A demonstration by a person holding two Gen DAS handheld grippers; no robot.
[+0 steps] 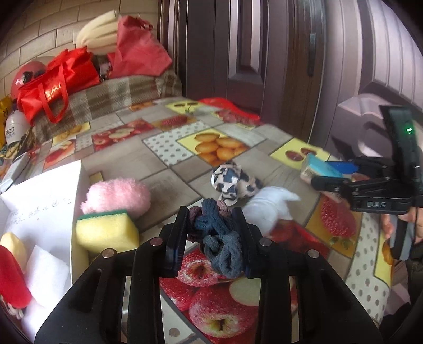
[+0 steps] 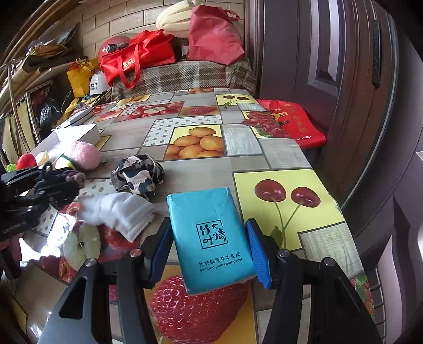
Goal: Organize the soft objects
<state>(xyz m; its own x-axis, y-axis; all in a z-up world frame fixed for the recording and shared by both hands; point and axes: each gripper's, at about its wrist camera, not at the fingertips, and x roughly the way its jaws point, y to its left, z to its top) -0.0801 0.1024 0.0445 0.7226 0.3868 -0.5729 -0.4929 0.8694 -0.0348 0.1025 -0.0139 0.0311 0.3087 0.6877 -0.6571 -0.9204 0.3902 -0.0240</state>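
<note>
Nearest the left wrist lens: left gripper point(image 1: 211, 232), jaws clamped on a tangle of hair ties point(image 1: 219, 238), dark blue and mauve loops bunched between the black pads, lifted just above the fruit-print tablecloth point(image 1: 169, 148). Just left of it, a yellow sponge with green scouring top point(image 1: 105, 232), touching a fluffy pink puff point(image 1: 116, 195) behind. Beside both, at the left edge, a white cardboard box point(image 1: 47, 195), open, holding a red plush piece point(image 1: 13, 277), a pale yellow piece point(image 1: 13, 248) and a white foam block point(image 1: 47, 275); what the red and pale yellow pieces are, impossible to tell. Ahead of the hair ties, a crumpled cow-print cloth point(image 1: 232, 182); to its right, touching, a white face mask point(image 1: 269, 206) lying flat.

Nearest the right wrist lens: right gripper point(image 2: 208, 248), blue-padded fingers pinching a teal pack of bamboo pulp tissues point(image 2: 211, 238) by its long sides, tilted, over the strawberry print near the table's right edge. To its left, the mask, then the cow-print cloth farther back.

At the far end of the table, on a plaid cover point(image 2: 185, 74): a red tote bag point(image 2: 137, 58), a pinkish-red bag point(image 2: 214, 39), a cream cushion point(image 2: 174, 18). Another red bag point(image 2: 293, 124) off the table's right side, by the dark door.
</note>
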